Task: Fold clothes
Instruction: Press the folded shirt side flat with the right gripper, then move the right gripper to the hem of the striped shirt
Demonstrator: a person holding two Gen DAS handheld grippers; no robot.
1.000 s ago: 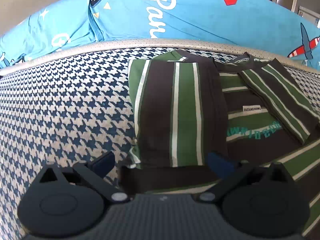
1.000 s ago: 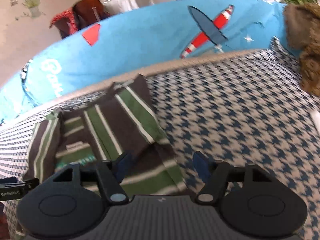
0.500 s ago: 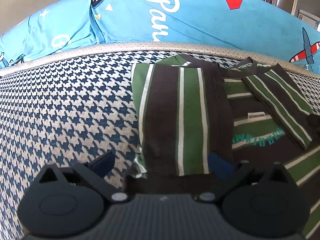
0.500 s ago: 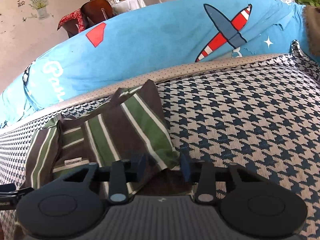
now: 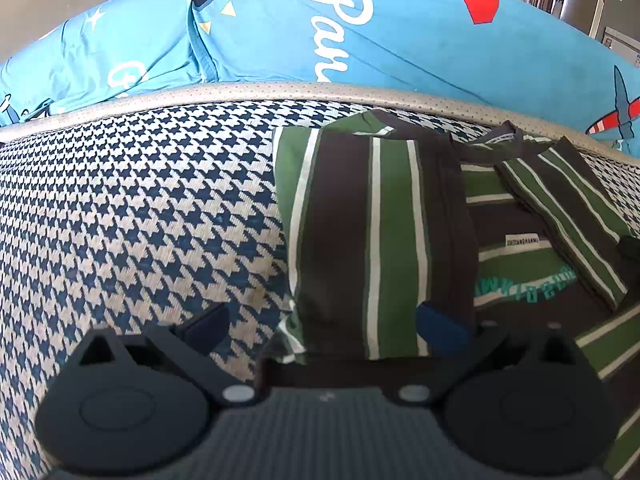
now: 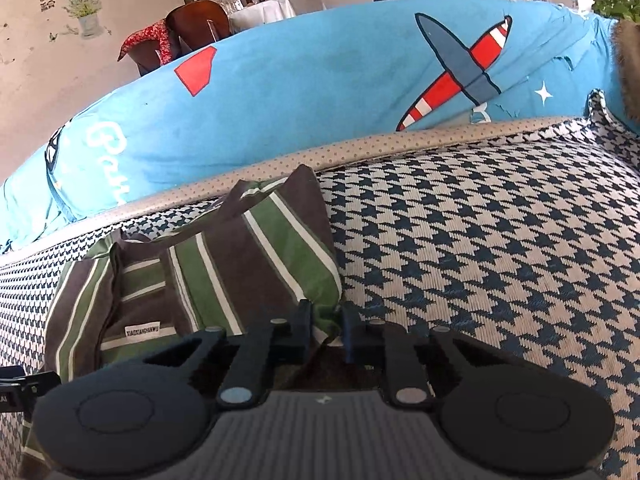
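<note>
On houndstooth mattress (image 6: pixel 500 264), below blue pillow (image 6: pixel 320 92): striped shirt (image 6: pixel 240 264), both sleeves folded inward. Right gripper (image 6: pixel 326 330) just closing, pinching shirt's right edge beside pillow-side sleeve; left gripper (image 5: pixel 320 326) open, straddling opposite edge. Risk: shallow pinch slipping, undoing fold on lifting.

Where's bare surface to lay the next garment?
Two bare patches of houndstooth cover: one left of the striped shirt, up to the beige edging; one right of it, below the blue airplane bedding. The middle is crowded: shirt, left gripper, right gripper.
</note>
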